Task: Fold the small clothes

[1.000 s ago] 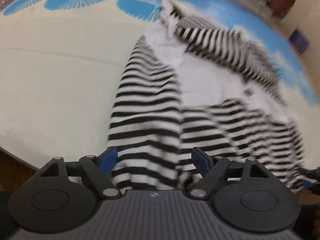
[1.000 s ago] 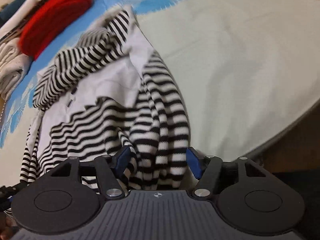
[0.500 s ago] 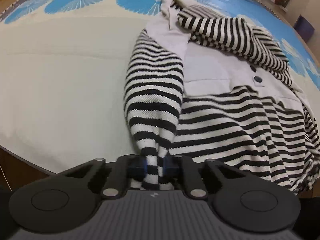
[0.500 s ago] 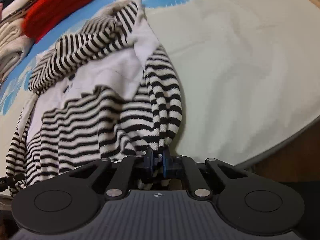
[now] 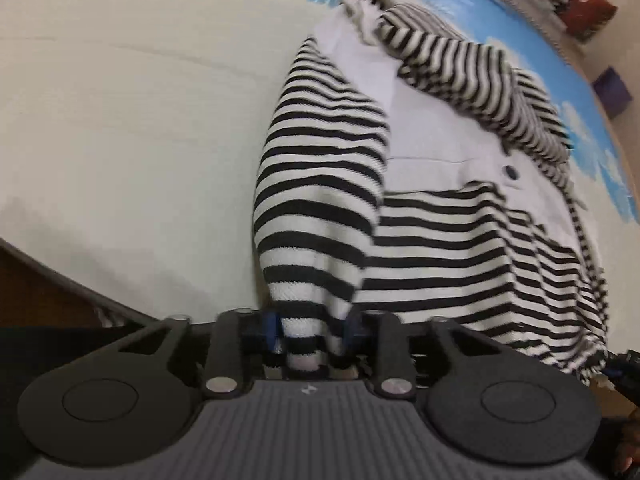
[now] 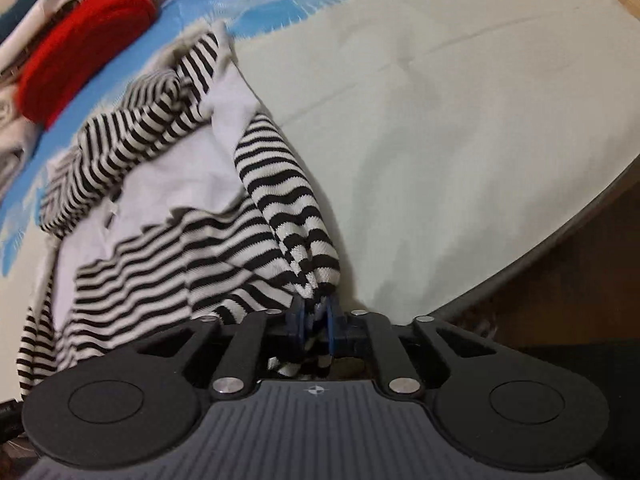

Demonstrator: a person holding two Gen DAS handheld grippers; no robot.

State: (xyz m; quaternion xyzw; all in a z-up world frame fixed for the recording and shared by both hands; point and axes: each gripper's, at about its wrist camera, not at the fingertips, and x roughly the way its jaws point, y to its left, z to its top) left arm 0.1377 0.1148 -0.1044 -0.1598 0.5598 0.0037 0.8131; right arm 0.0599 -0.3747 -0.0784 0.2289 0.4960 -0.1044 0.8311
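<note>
Because the striped top [image 5: 460,240] is knitted, soft and floppy, it is likely sagging and bunching wherever it is not being held, so the bottom corners look like the best spots to take hold of. It is lying spread on the pale sheet [image 5: 132,128], near the sheet's front edge. The left tongs [image 5: 310,328] are pinching one bottom corner tight, with cloth bunching up between the blue tips. The right tongs [image 6: 314,316] are squeezing the other bottom corner, nearly closed on it. A red cloth [image 6: 80,76] is sitting farther back.
</note>
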